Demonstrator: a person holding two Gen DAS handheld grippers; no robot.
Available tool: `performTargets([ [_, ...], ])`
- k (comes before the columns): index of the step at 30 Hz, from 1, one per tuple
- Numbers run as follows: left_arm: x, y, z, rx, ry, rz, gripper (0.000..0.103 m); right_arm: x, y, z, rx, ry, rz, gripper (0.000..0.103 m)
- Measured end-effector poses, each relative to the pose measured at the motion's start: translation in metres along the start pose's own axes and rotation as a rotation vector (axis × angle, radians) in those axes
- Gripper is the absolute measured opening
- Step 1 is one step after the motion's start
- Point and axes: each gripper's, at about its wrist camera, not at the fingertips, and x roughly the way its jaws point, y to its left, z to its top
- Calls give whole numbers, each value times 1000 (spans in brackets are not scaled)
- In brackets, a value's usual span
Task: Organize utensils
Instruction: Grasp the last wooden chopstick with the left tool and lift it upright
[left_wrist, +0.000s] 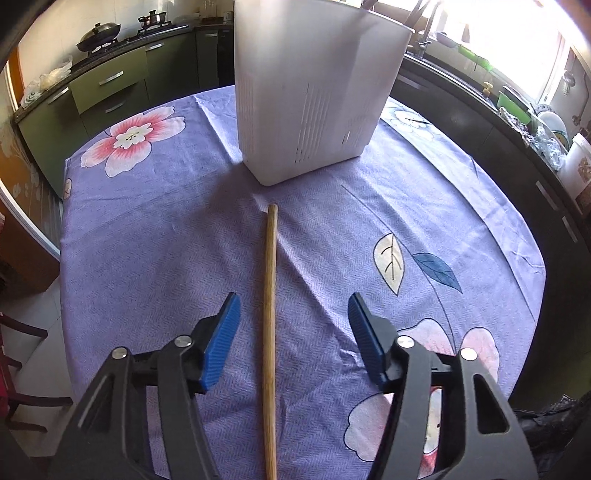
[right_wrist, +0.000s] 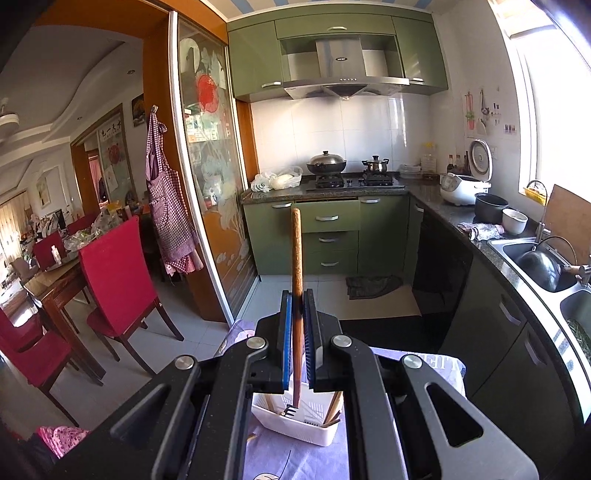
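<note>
A white slotted utensil holder (left_wrist: 314, 92) stands on the purple flowered tablecloth (left_wrist: 147, 240). A light wooden chopstick (left_wrist: 270, 314) lies on the cloth, pointing toward the holder. My left gripper (left_wrist: 293, 314) is open, its blue pads on either side of the chopstick and above it. My right gripper (right_wrist: 297, 317) is shut on a dark brown wooden utensil handle (right_wrist: 296, 251), held upright above the holder (right_wrist: 295, 421). The handle's lower end reaches down into the holder, where several utensils stand.
Green kitchen cabinets (right_wrist: 328, 236) and a stove with pots (right_wrist: 347, 166) lie ahead. A sink counter (right_wrist: 535, 258) runs along the right. Red chairs (right_wrist: 118, 273) and a dining table stand at the left. The cloth's edge (left_wrist: 66, 221) drops off at the left.
</note>
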Motion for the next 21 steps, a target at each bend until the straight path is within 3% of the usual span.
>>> performTargets([
  [10, 14, -3, -3, -22, 35, 41, 34, 13, 2, 0, -11, 7, -18, 7],
  [11, 14, -3, -3, -21, 34, 48, 30, 14, 2, -2, -8, 6, -17, 7],
  [13, 15, -3, -2, -23, 36, 58, 7, 17, 0, -2, -8, 1, -26, 7],
  [21, 0, 1, -1, -39, -8, 50, 7, 41, -3, -15, -10, 29, -57, 7],
])
